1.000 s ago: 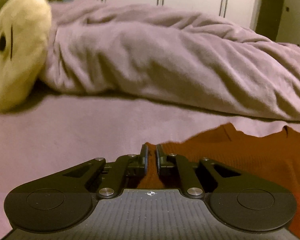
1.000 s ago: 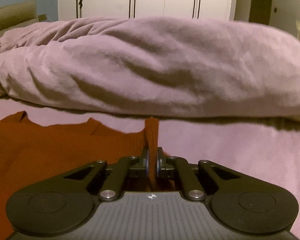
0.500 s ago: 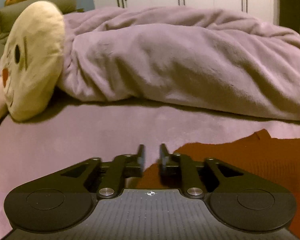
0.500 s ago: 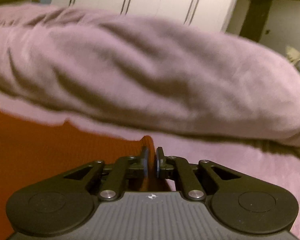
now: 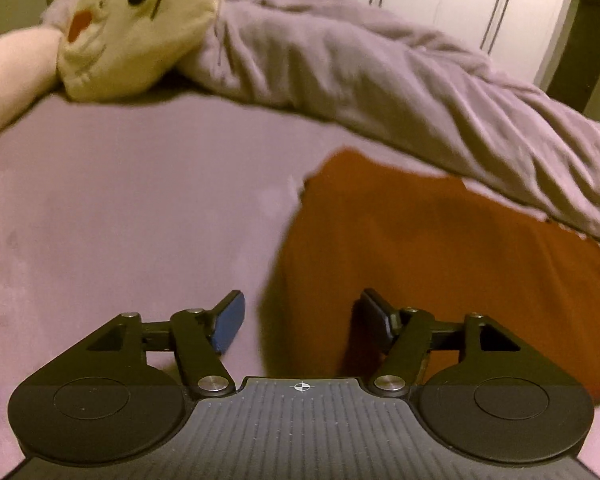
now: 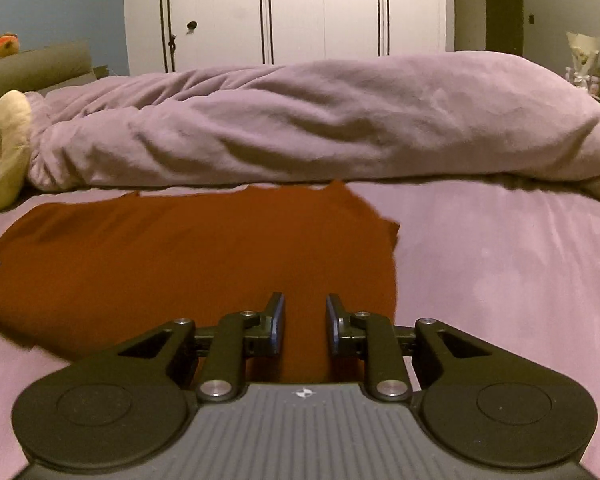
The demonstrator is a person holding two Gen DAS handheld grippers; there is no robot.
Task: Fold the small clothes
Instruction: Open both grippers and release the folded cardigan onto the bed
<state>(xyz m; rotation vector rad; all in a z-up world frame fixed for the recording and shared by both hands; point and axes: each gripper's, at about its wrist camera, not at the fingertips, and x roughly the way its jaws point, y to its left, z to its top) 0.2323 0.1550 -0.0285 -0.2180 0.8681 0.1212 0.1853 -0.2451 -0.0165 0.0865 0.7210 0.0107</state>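
Note:
A rust-orange garment point(image 6: 188, 256) lies flat on the lilac bed sheet point(image 6: 500, 264); in the left wrist view it point(image 5: 440, 248) fills the right half. My left gripper point(image 5: 300, 318) is wide open and empty, raised above the garment's left edge, with one finger over the sheet and one over the cloth. My right gripper point(image 6: 305, 322) is open and empty, just above the garment near its right edge.
A bunched lilac duvet point(image 6: 320, 120) runs across the bed behind the garment. A cream plush toy with a face point(image 5: 136, 20) lies at the far left, also in the right wrist view point(image 6: 4, 152). White wardrobes point(image 6: 284, 12) stand behind.
Both grippers were shut on the garment's edges a second ago. They have opened and let go, and both have lifted and drawn back; the garment now lies flat.

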